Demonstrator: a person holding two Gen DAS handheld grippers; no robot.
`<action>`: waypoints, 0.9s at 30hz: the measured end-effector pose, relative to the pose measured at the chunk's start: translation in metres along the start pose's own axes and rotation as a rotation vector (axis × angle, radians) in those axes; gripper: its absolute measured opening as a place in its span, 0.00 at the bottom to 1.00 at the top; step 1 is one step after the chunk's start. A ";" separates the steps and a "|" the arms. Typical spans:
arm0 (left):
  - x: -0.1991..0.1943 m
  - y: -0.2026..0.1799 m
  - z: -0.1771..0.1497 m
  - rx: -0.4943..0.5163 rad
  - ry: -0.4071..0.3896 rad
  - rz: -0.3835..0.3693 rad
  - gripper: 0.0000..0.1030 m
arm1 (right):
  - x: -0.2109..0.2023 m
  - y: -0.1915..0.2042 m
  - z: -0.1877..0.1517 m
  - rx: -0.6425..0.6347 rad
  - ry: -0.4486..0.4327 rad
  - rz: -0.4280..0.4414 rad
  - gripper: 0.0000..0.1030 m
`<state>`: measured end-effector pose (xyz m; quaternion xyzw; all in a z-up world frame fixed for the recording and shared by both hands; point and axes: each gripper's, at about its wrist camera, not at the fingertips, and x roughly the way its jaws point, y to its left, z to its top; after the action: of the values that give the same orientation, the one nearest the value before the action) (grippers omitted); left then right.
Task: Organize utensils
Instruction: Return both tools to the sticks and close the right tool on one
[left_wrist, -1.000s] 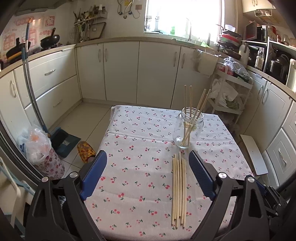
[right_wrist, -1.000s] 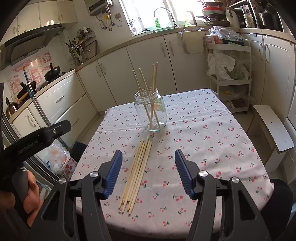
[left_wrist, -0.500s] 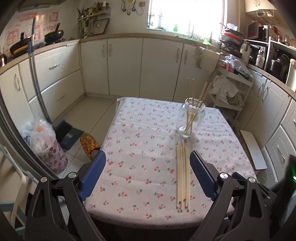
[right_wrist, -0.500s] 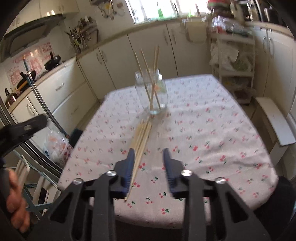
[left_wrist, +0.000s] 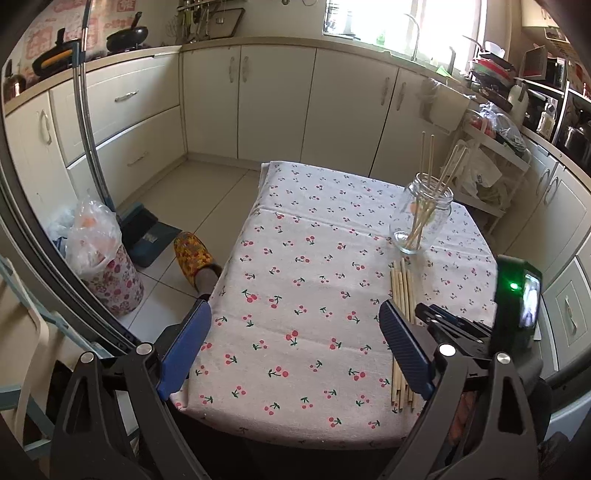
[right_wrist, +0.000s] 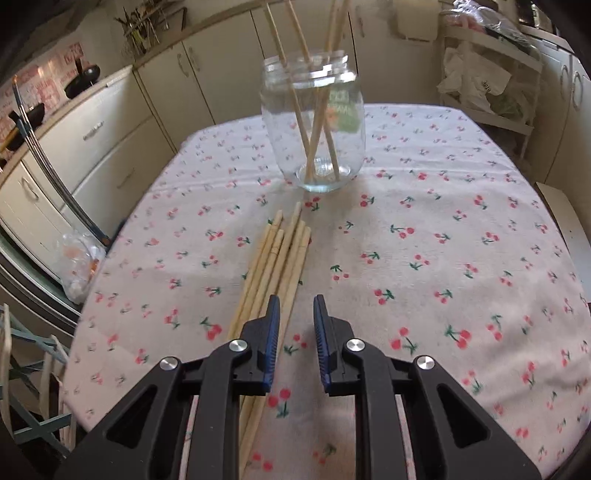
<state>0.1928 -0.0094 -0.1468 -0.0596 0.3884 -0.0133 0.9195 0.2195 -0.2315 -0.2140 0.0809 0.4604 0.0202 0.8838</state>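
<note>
Kitchen: cream cabinets run round the walls, a bright window sits over the sink, and pans stand on the far counter.
Table (left_wrist: 295, 332): covered by a white cloth printed with red cherries; a yellow patterned slipper (left_wrist: 194, 254) lies on the floor tiles by its left edge.
Jar (right_wrist: 314, 122): clear glass, upright on the far half of the cloth, with several chopsticks leaning inside and crossing one another.
Loose chopsticks (right_wrist: 277, 258): a bundle lying flat side by side on the cloth, tips pointing toward the jar and stopping just short of its base.
Right gripper (right_wrist: 295, 317): jaws have just been closing and now stand narrow but not shut, with a slim gap between the blue pads; the left pad sits over the right edge of the bundle, and one stick appears to run into the gap, not visibly pinched.
Left gripper (left_wrist: 291, 332): jaws spread wide over bare cloth, nothing between them; its right pad is just beside the bundle.
Change from a second ago: the right gripper has come down much closer to the sticks, so jar and bundle loom larger; in the left view the right gripper's black body with a green light (left_wrist: 511, 286) now shows at the right edge.
</note>
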 end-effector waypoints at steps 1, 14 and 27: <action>0.003 -0.001 0.000 0.001 0.004 0.001 0.86 | 0.002 0.000 0.000 -0.008 0.002 -0.005 0.18; 0.069 -0.045 0.004 0.095 0.089 -0.076 0.86 | -0.001 -0.025 0.006 -0.144 0.037 -0.046 0.07; 0.157 -0.107 0.004 0.194 0.196 -0.030 0.81 | -0.011 -0.056 -0.001 -0.069 0.039 0.027 0.07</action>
<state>0.3079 -0.1264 -0.2434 0.0255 0.4723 -0.0704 0.8783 0.2104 -0.2875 -0.2141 0.0562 0.4753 0.0493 0.8767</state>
